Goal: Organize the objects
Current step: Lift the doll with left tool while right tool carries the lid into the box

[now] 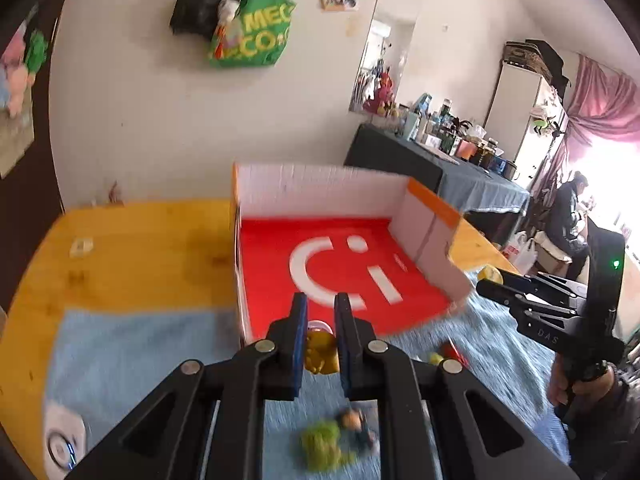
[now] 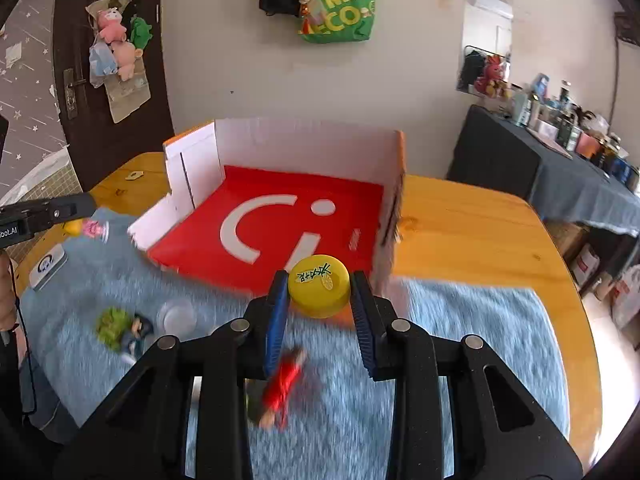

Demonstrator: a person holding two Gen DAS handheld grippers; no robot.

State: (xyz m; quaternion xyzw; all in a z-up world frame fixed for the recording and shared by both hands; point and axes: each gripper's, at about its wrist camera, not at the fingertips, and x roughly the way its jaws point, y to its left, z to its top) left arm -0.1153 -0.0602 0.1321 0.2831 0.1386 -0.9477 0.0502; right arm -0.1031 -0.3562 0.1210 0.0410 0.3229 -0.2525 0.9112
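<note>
Right tool (image 2: 319, 292) clamped on a round yellow plastic cap (image 2: 319, 285), above the near edge of a red-floored, white-walled cardboard box (image 2: 280, 152). Box set on a fluffy light-blue mat (image 2: 460, 332) covering the wooden table (image 2: 480, 224). On the mat: red-clad figurine (image 2: 282, 384), green-haired figurine (image 2: 120, 328), clear round lid (image 2: 176, 316). Left tool (image 2: 86, 205) near the table's left edge.

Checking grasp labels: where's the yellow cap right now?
In the right wrist view the yellow cap sits clamped in the right gripper, raised over the blue fuzzy mat just short of the red-floored box's near edge.
</note>
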